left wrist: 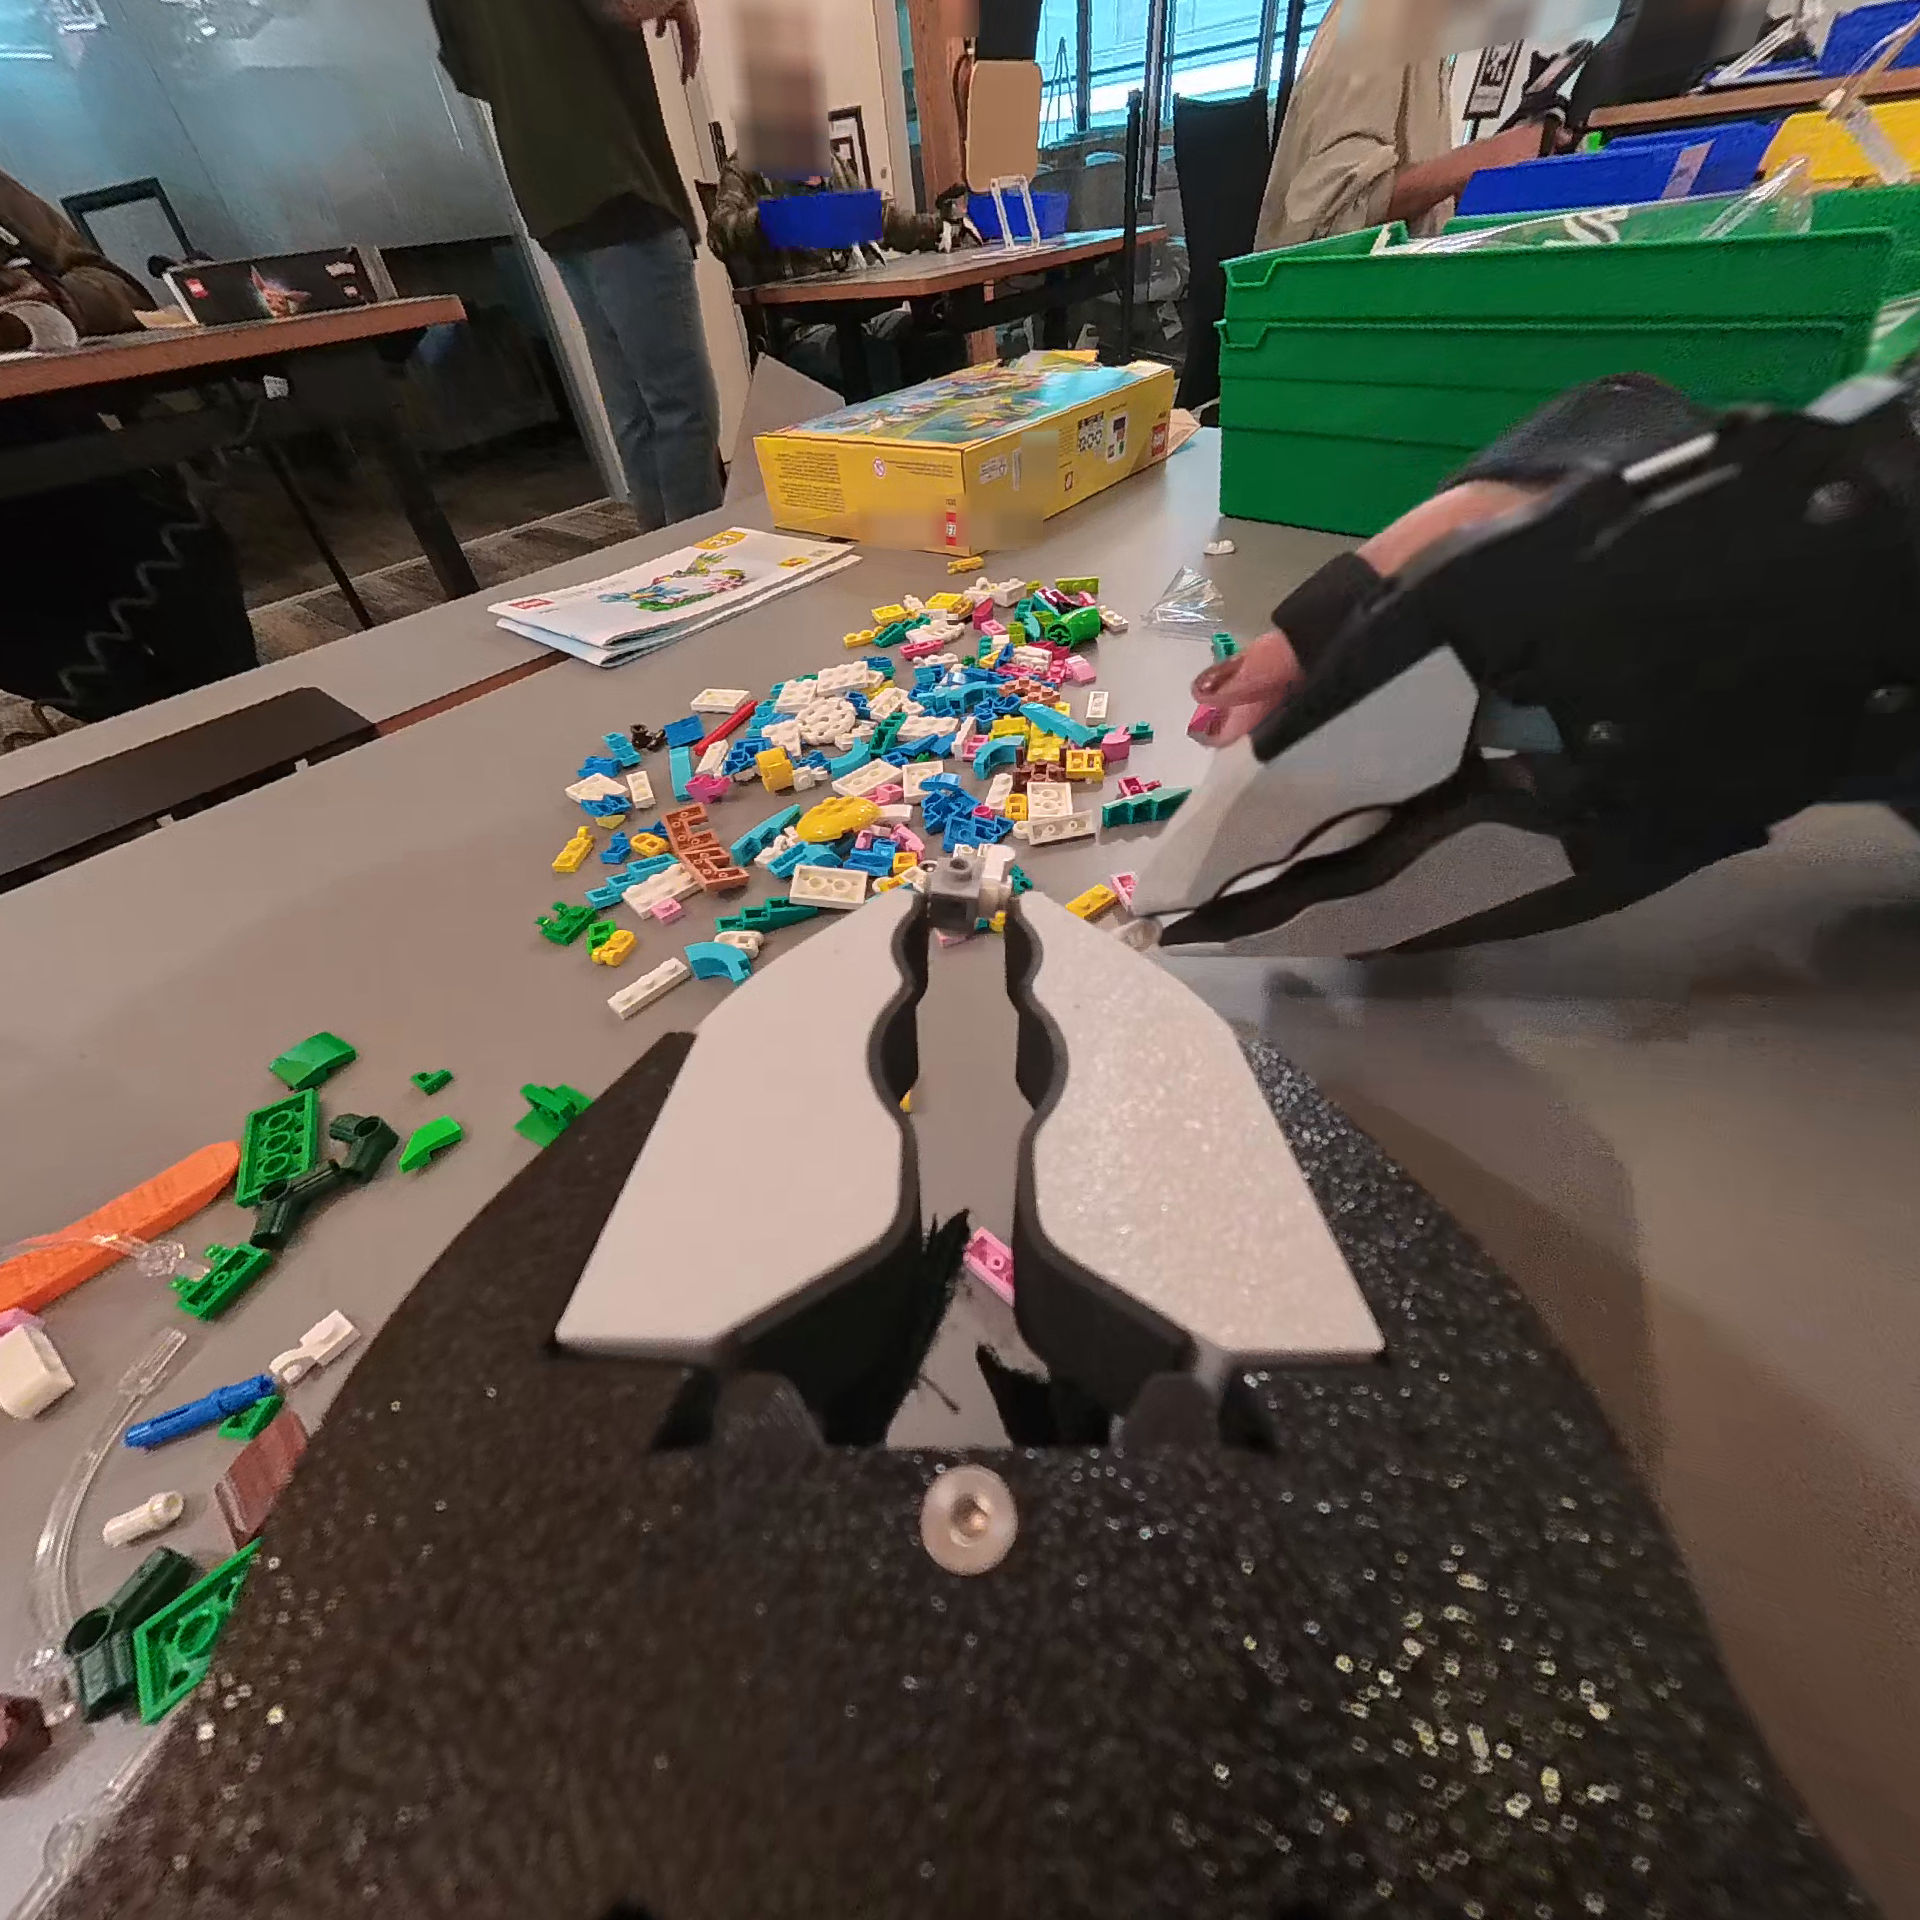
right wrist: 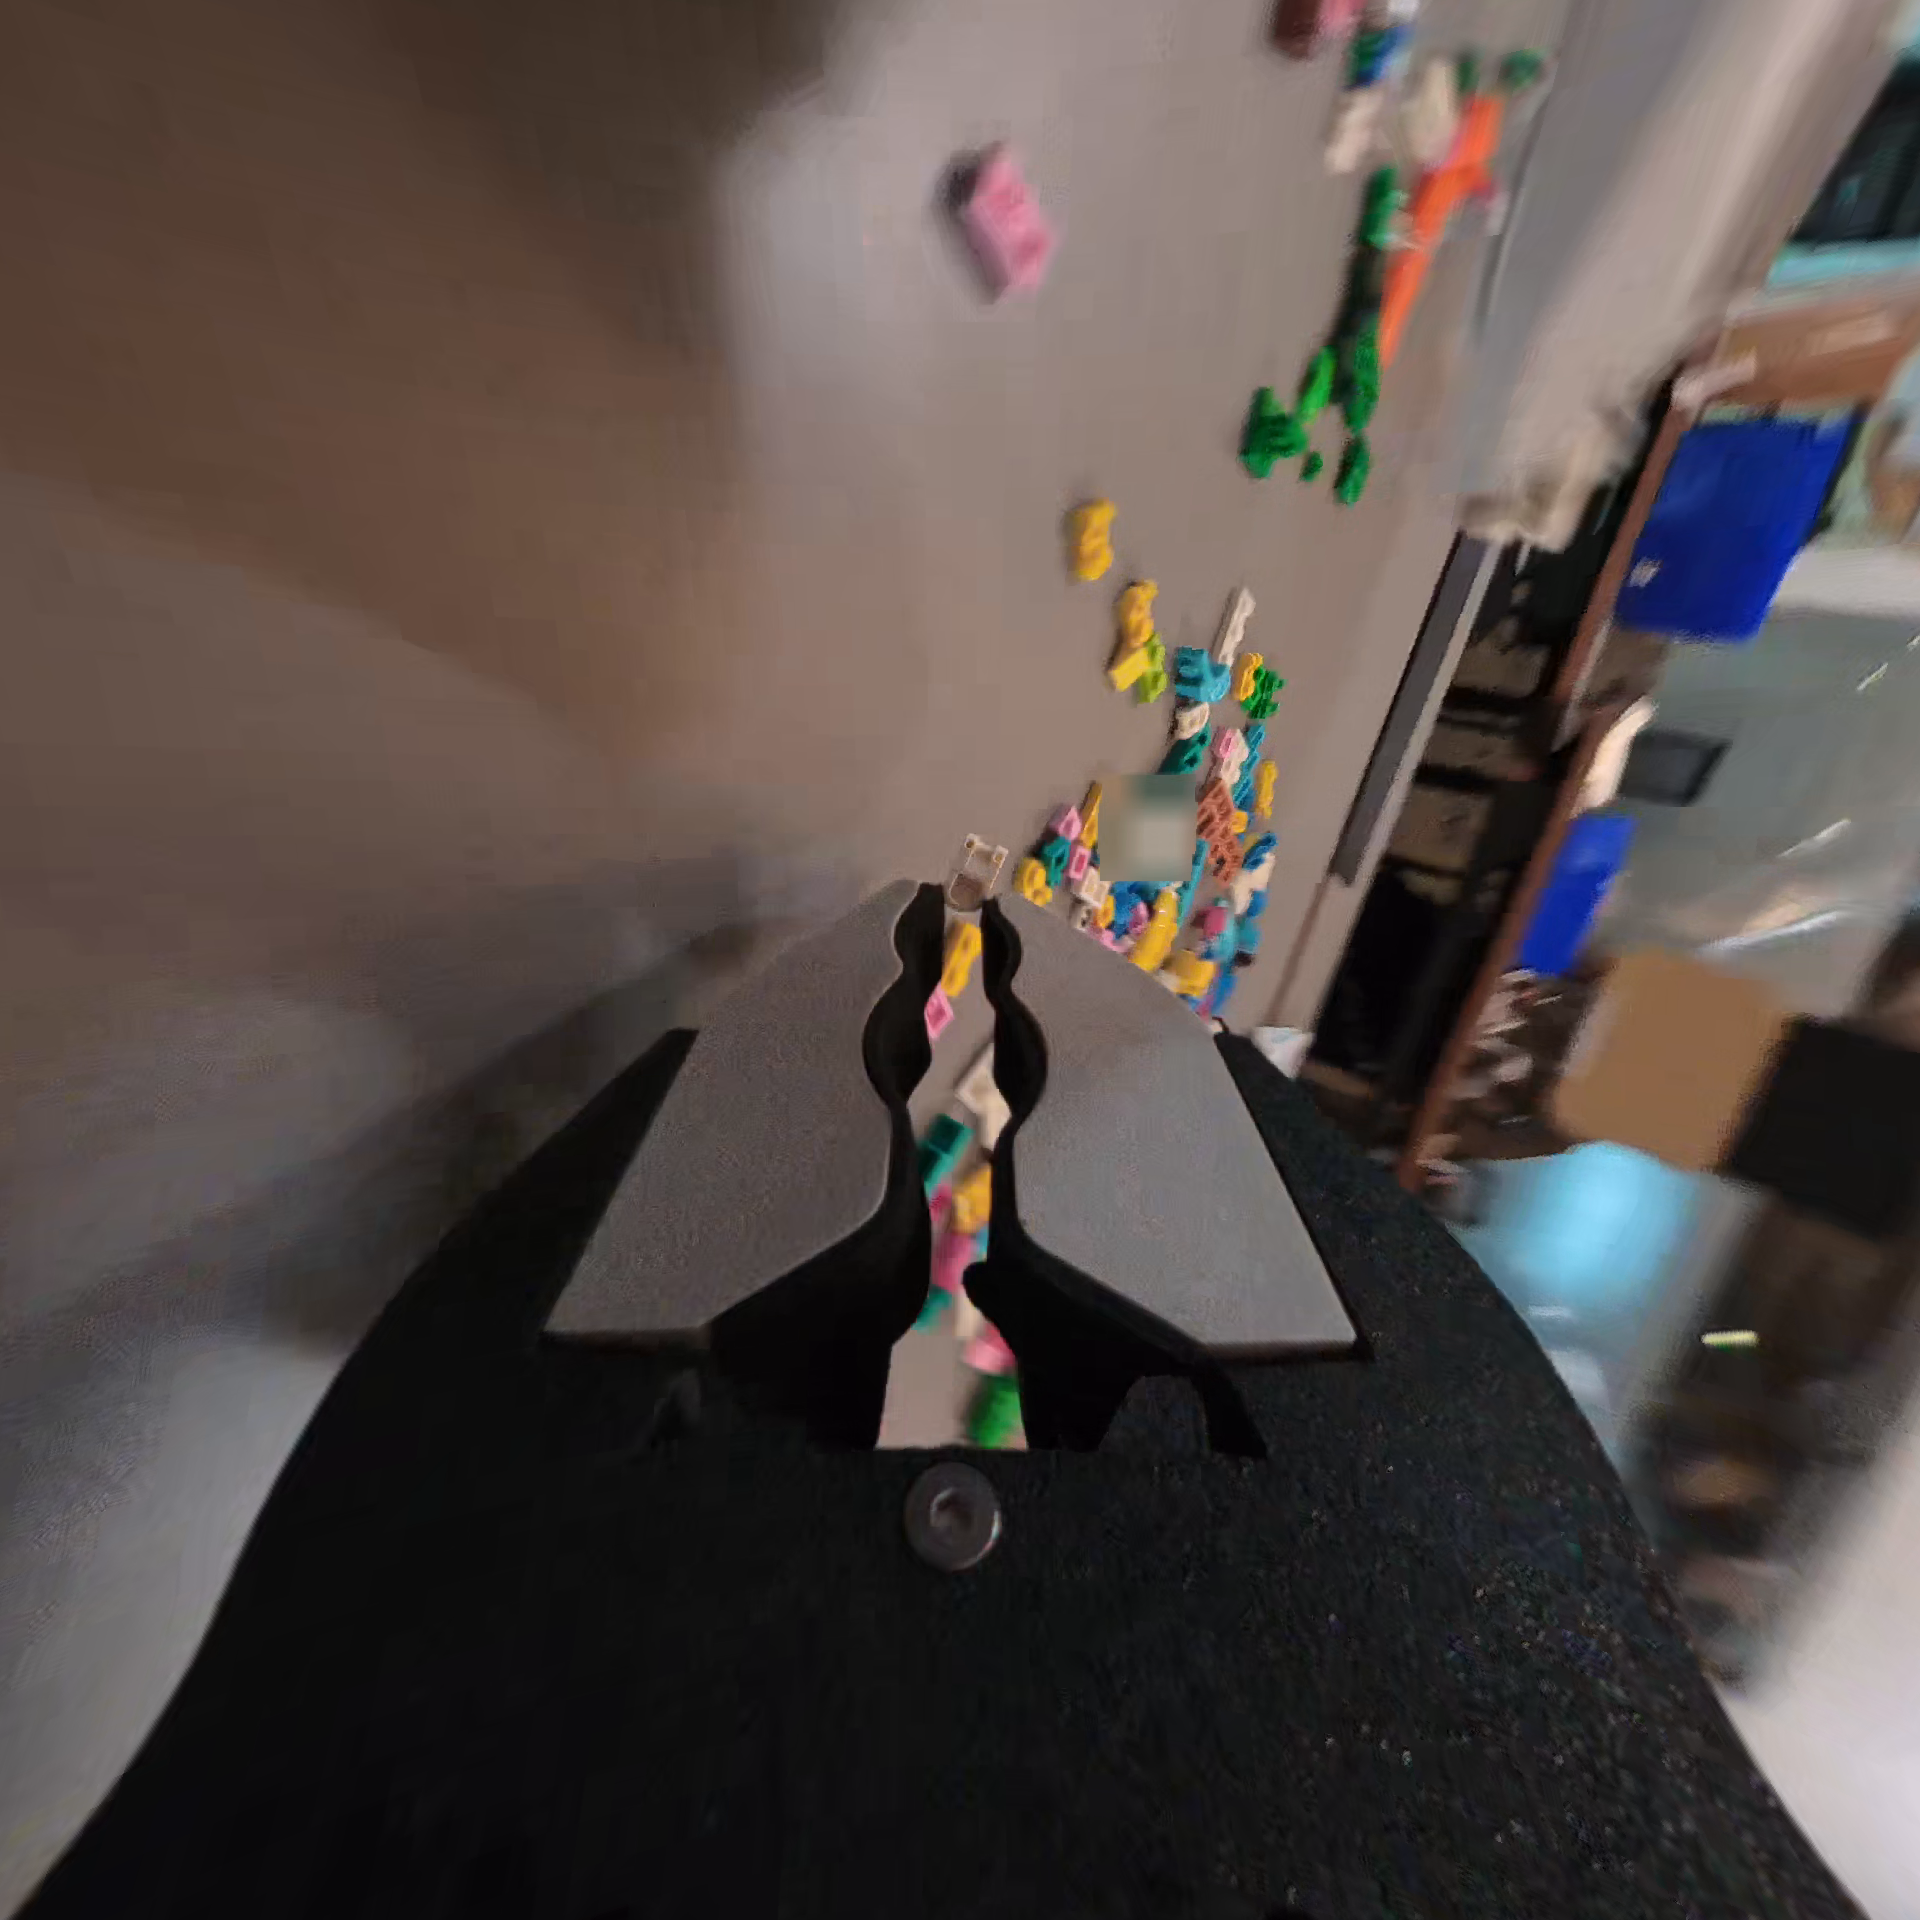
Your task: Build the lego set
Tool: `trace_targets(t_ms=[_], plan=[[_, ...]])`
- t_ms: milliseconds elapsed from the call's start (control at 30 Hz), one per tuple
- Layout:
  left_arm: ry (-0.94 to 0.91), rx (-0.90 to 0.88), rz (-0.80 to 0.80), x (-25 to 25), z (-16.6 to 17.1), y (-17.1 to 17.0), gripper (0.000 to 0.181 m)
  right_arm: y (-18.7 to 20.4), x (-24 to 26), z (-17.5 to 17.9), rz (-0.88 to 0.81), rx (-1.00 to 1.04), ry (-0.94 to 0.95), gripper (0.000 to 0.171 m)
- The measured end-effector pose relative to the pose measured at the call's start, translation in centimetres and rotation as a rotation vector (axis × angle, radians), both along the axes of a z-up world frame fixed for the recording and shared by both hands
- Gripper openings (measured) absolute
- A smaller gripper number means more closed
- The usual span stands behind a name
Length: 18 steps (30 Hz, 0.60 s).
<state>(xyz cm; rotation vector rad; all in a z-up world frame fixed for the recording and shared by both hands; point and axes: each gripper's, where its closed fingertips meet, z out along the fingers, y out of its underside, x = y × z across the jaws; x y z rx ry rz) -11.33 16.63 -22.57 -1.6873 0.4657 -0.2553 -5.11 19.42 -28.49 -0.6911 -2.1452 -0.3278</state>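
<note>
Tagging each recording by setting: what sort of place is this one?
Probably a shared office or workshop, not a home: long grey work table, other wood-topped desks with people at them, and stacked green plastic storage bins.

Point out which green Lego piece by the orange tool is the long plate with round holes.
The bright green rectangular plate beside the orange plastic brick separator; neighbouring green pieces are small slopes, clips or dark connectors.

Bright, even indoor light, fisheye bending at edges; left wrist view sharp, right wrist view motion-smeared.
</note>
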Motion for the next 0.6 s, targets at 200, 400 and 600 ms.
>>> trace_targets(t_ms=[200, 400, 600], plan=[[-0.009, 0.000, 0.001, -0.1, 0.1, 0.0, 0.014, 0.3, 0.9, 0.3, 0.290, 0.504, -0.304, 0.007], [-0.009, -0.002, 0.002, -0.1, 0.0, 0.0, 0.014, -2.3, 1.3, -0.6, 0.596, 0.630, -0.447, 0.006], [-0.009, -0.002, 0.000, -0.1, 0.0, 0.0, 0.013, -3.9, 1.5, -0.6, 0.666, 0.491, -0.436, 0.020]])
